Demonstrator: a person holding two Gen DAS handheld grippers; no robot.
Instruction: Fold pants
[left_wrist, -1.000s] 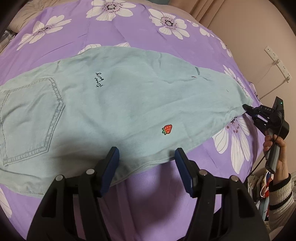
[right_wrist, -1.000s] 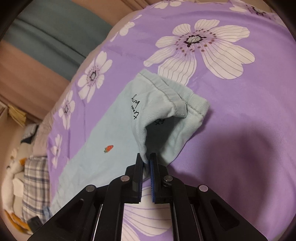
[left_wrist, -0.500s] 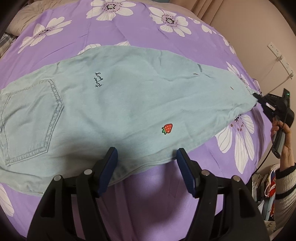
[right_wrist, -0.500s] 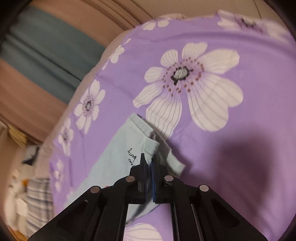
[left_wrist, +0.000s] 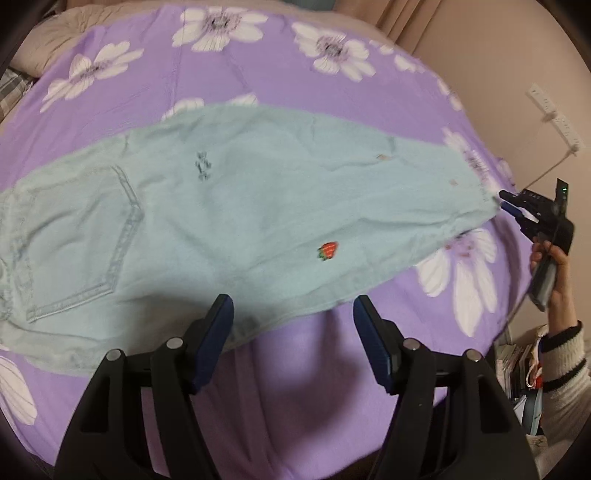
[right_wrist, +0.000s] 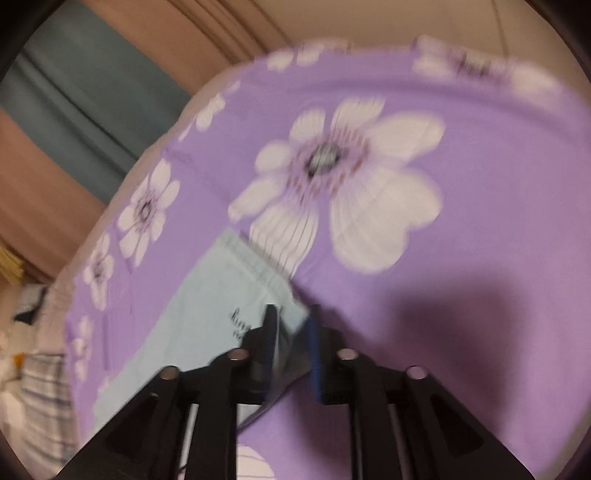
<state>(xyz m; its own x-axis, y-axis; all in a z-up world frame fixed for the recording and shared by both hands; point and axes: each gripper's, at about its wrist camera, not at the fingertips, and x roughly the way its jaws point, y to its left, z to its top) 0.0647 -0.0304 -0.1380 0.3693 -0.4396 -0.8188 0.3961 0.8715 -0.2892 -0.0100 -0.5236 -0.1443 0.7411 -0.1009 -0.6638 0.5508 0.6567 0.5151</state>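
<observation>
- A purple bedspread printed with white flowers (left_wrist: 295, 387) covers the whole bed; broad bare stretches lie beyond the pants on the far side and along the near edge under the left gripper.
- The pale mint-green denim pants (left_wrist: 258, 206) lie flat across the middle of the bedspread, back pocket (left_wrist: 77, 243) toward the left of the left wrist view and the leg tapering to the hem on the right. The long near edge runs diagonally just ahead of the left gripper's tips.
- The black two-finger left gripper with blue pads (left_wrist: 293, 325) hovers over the near edge of the pants, jaws wide apart and holding nothing.
- The black right gripper (right_wrist: 291, 332) sits at the hem corner (right_wrist: 258, 273), near the bed's right edge; its jaws stand somewhat apart with the fabric corner lying between them, unclamped. This view is blurred.
- A small red strawberry patch (left_wrist: 328, 251) marks the leg, close to the near edge.
</observation>
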